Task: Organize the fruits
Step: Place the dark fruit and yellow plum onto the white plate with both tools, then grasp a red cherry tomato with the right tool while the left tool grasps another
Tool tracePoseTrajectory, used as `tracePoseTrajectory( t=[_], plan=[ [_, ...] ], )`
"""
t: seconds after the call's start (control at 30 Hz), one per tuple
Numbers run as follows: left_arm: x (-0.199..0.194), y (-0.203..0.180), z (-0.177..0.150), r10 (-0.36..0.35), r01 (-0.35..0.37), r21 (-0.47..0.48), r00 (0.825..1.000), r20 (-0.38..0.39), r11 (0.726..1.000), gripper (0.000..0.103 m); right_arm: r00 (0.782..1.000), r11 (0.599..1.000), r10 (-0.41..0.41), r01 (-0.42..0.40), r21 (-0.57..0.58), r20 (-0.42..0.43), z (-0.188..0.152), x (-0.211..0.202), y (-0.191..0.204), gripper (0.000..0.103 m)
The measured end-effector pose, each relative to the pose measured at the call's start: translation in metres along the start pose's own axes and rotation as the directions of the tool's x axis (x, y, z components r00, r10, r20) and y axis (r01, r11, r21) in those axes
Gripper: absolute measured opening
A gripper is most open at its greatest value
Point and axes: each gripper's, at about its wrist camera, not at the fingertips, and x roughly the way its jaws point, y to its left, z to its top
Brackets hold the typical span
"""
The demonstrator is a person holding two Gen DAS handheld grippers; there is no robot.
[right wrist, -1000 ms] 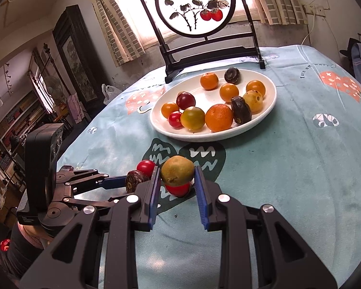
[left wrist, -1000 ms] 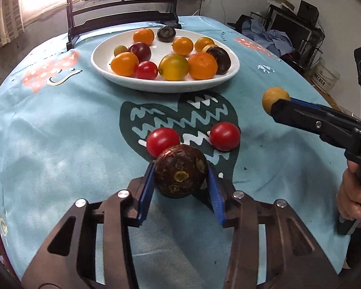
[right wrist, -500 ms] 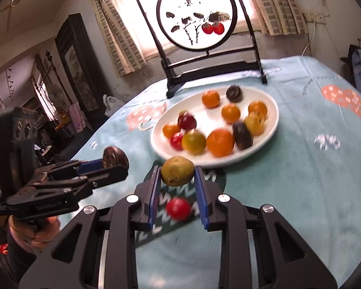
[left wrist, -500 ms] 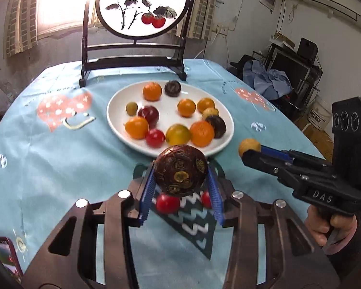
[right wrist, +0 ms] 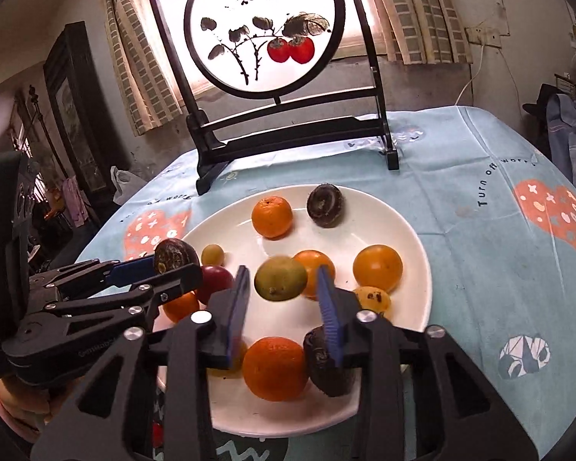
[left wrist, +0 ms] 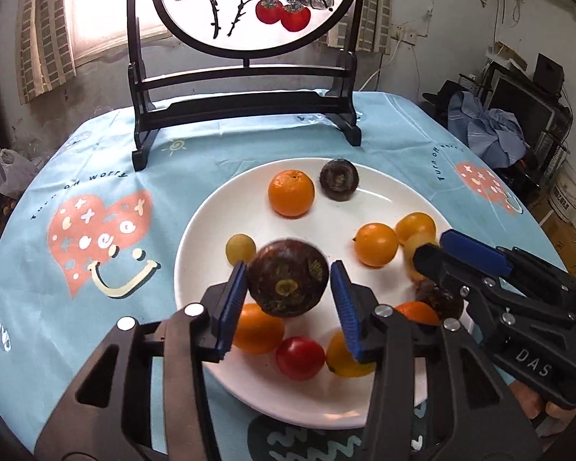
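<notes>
My left gripper (left wrist: pixel 288 288) hangs over the white plate (left wrist: pixel 388 192) with its jaws spread. The dark brown spotted fruit (left wrist: pixel 288 278) sits between them with a gap on each side, blurred. My right gripper (right wrist: pixel 282 292) is also over the plate (right wrist: pixel 403 226), jaws spread. The yellow-green fruit (right wrist: pixel 280 278) is between them, touching neither pad, blurred. The plate holds several oranges, yellow and red tomatoes and dark fruits. Each gripper shows in the other's view: the right one (left wrist: pixel 430 253), the left one (right wrist: pixel 172 265).
A black wooden stand with a round persimmon painting (left wrist: pixel 245 88) stands on the table behind the plate. The blue patterned tablecloth (left wrist: pixel 100 238) lies around the plate. A red tomato (right wrist: pixel 156 434) lies on the cloth near the plate's front edge.
Both grippers moved forward from the cloth to above the plate. Both have opened, and the brown fruit and the yellow-green fruit are loose between the jaws.
</notes>
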Motion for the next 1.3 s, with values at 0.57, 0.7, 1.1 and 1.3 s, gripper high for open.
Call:
tracePoseTrajectory(
  t=[0.57,0.7,1.1,1.3],
  plan=[
    [-0.081,0.038,-0.077,0.115,-0.107,-0.108,0.991,0.071,0.988,0.101,0.992,0.990,0.099,-0.106,-0.089,-0.074,-0.063,-0.060,0.038,0.063],
    [-0.081,0.063,-0.094,0.156,-0.151,-0.186,0.988,0.012,0.971,0.101,0.973,0.978,0.105,-0.138,-0.154,-0.206,-0.087,-0.051,0.055,0.063],
    [-0.082,0.072,-0.098,0.181,-0.178,-0.222,0.984,-0.007,0.959,0.101,0.966,0.946,0.019,-0.101,-0.307,-0.259,-0.110,-0.040,0.075,0.058],
    [-0.082,0.072,-0.099,0.180,-0.179,-0.225,0.984,-0.018,0.958,0.101,0.960,0.933,-0.038,-0.065,-0.353,-0.277,-0.116,-0.031,0.076,0.035]
  ],
)
